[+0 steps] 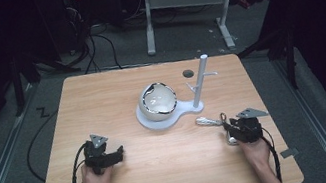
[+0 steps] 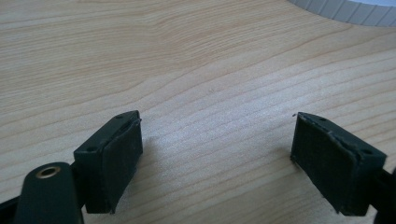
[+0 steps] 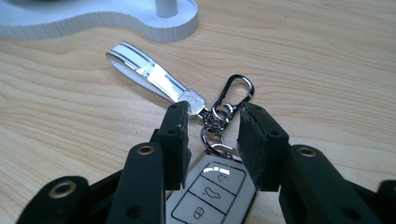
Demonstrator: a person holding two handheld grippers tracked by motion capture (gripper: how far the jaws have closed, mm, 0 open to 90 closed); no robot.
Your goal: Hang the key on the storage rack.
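Note:
A car key fob with white buttons lies on the wooden table, joined by a ring to a black carabiner and a white and silver strap. My right gripper stands open over the fob's top end, a jaw on either side of the ring, with a gap to each pad. In the high view the right gripper is at the table's right front, with the strap just left of it. My left gripper rests at the left front, open, with bare wood between its jaws.
A white stand base sits at the table's middle, carrying a pale round shell and an upright post with short pegs. Its edge lies close beyond the strap. A dark hole marks the tabletop behind it.

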